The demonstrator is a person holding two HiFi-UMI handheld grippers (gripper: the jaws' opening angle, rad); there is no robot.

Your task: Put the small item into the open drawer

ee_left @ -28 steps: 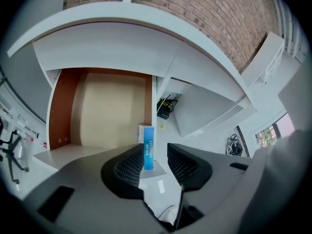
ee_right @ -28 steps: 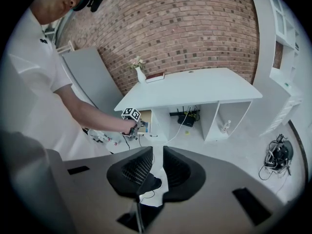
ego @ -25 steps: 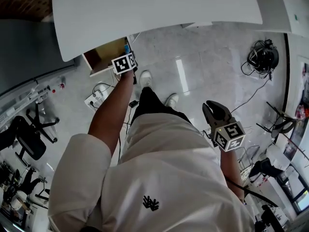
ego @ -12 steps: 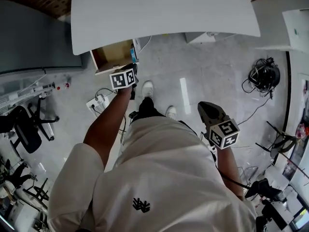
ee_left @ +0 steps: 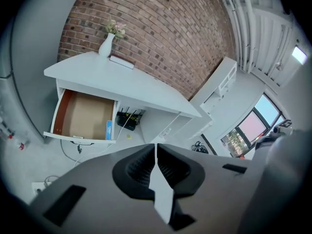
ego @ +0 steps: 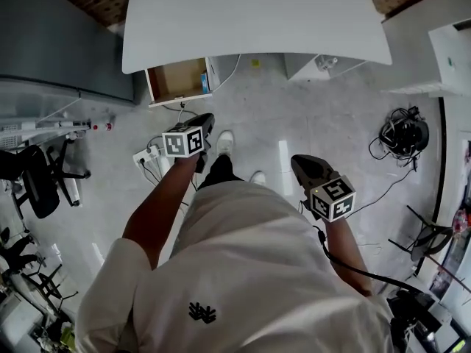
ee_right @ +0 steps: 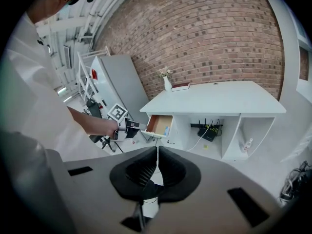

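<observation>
- Your left gripper (ee_left: 156, 149) has its jaws pressed together with nothing between them; they have just been closing; in the head view it hangs over the floor, well apart from the drawer and pointing toward it
- Your right gripper (ee_right: 157, 152) is closed tight and empty too; it is held out at your right side, farther from the desk than the left one
- The open drawer (ee_left: 83, 116) is pulled out under the left end of the white tabletop (ego: 257, 13); its inside is brown
- The small blue item (ee_left: 108, 129) lies inside the drawer, against the wall on the right in the left gripper view
- A white vase (ee_left: 107, 45) with flowers stands on the tabletop, with a book (ee_left: 122, 61) just beside it; a black router (ee_left: 127, 118) sits in the recess under the tabletop; a brick wall (ee_left: 161, 28) rises behind
</observation>
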